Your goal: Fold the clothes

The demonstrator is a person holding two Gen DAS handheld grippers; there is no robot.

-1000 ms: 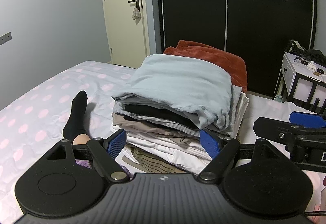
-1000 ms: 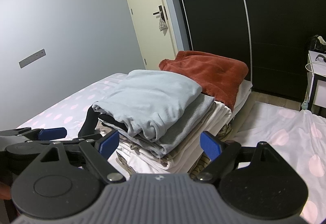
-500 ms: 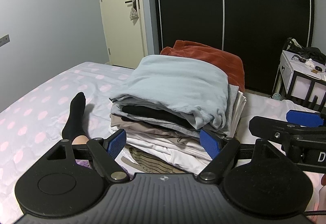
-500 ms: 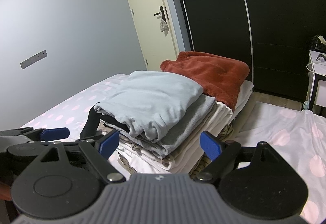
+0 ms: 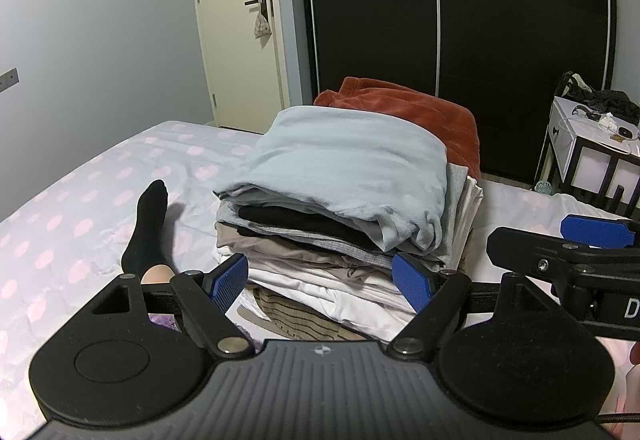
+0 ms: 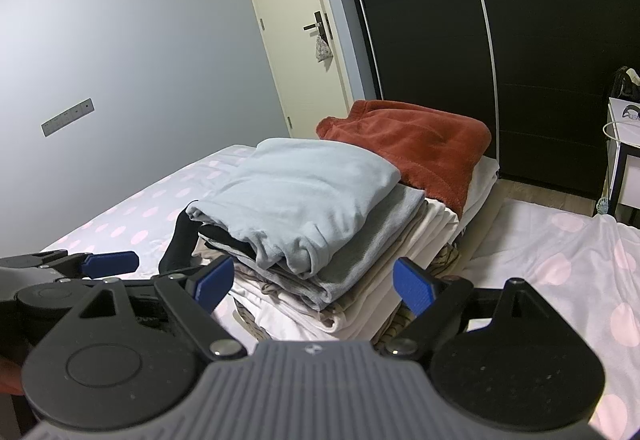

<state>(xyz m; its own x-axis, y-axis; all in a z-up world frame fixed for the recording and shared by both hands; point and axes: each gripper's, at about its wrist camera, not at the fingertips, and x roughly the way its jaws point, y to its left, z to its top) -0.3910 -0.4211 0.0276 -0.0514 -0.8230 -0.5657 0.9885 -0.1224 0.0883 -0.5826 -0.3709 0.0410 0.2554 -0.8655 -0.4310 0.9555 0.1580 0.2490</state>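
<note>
A tall stack of folded clothes [image 5: 344, 240] [image 6: 320, 240] rests on the bed, topped by a pale blue garment [image 5: 344, 164] [image 6: 308, 192] with a rust-red fleece [image 5: 420, 112] [image 6: 416, 144] behind it. Black, grey, beige and white layers lie below. My left gripper [image 5: 322, 278] is open just in front of the stack's lower layers, holding nothing. My right gripper [image 6: 312, 280] is also open and empty, near the stack's front corner. Each gripper shows at the edge of the other's view.
The bed [image 5: 80, 208] has a pale sheet with pink dots. A person's leg in a black sock [image 5: 148, 224] lies left of the stack. A white side table [image 5: 592, 148] stands at the right, a black wardrobe [image 5: 460, 20] and a cream door [image 5: 236, 24] behind.
Both cameras have shifted slightly, so the stack sits a little differently in view. The fingers stay equally spread and the clothes have not moved.
</note>
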